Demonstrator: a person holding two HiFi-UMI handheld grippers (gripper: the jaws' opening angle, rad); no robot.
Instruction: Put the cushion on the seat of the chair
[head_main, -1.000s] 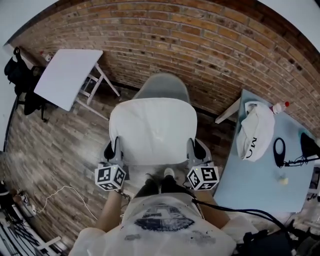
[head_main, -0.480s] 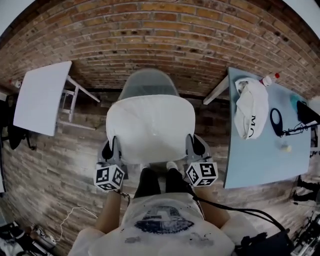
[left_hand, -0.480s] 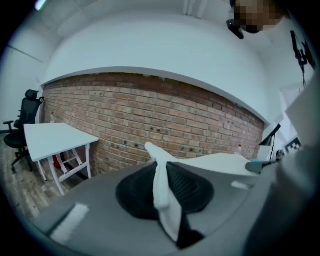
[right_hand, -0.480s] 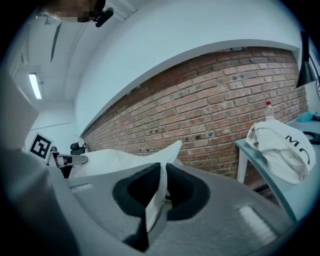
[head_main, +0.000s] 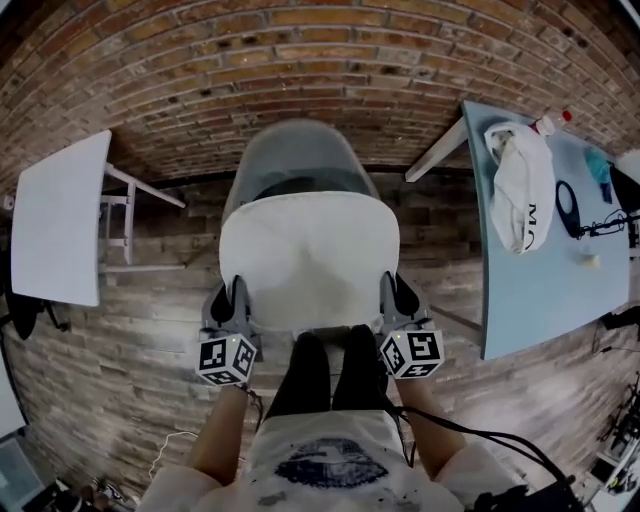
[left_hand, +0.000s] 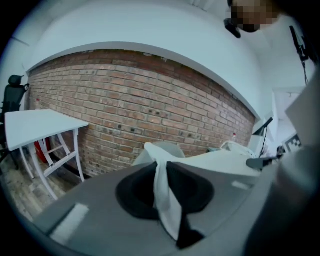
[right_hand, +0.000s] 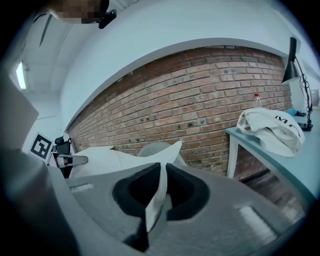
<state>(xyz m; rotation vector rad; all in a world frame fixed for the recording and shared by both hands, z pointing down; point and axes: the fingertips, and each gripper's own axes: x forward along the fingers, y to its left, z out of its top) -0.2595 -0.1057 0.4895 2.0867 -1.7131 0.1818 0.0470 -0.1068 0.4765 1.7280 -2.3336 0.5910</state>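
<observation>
**A:** What did the head view show?

**B:** You stood facing a grey chair (head_main: 300, 160) set against a brick wall (head_main: 300, 60). You held a white cushion (head_main: 305, 260) spread flat over the chair's seat, in front of its backrest. Whether it touched the seat could not be told. Your left gripper (head_main: 232, 298) gripped the cushion at its near left corner. Your right gripper (head_main: 397, 295) gripped it at its near right corner. A white table (head_main: 55, 230) stood well to the left of the chair. A pale blue table (head_main: 545, 290) stood to the right of the chair, with a white cloth bag (head_main: 525, 195) lying on it.

**A:** And the left gripper view?

**B:** The jaws stood narrow, pinched on a fold of the cushion's white fabric. The rest of the cushion stretched away to the right. The chair's rounded back rose just behind it, in front of the brick wall. The white table stood to the left of the chair.

**A:** And the right gripper view?

**B:** Much the same. The jaws were close together, clamped on a thin white edge of the cushion. The cushion ran off to the left, with the chair's back behind it. The blue table stood to the right of the chair, carrying the bag and a red-capped bottle (right_hand: 256, 100).
</observation>
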